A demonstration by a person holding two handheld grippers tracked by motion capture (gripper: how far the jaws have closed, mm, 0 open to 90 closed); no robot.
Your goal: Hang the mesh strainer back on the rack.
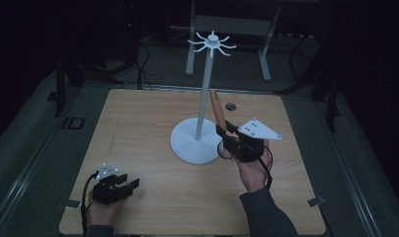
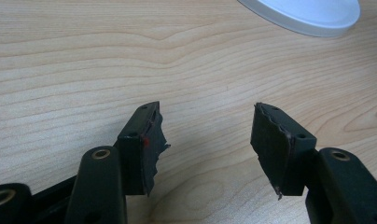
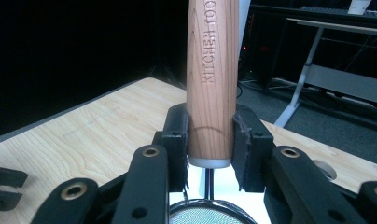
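Table (image 1: pixel 138 128): a light wooden top is seen, lit against a dark room.
Stand (image 1: pixel 203 106): a white pole on a round base is set near the middle of the table, toward the far edge; hooks are spread from its crown.
Strainer (image 3: pixel 211 70): a wooden handle stamped "KITCHEN TOOL" is held upright just right of the stand's base, with a mesh bowl hung below the jaws.
Right gripper (image 1: pixel 229 137): its jaws are clamped on the handle's lower end, just above the metal neck.
Left gripper (image 2: pixel 205 140): it is rested near the table's near-left corner, jaws spread, nothing between them.
Handling: the strainer is judged light and stiff; smooth wood may slip, so a firm hold low on the handle is advised.
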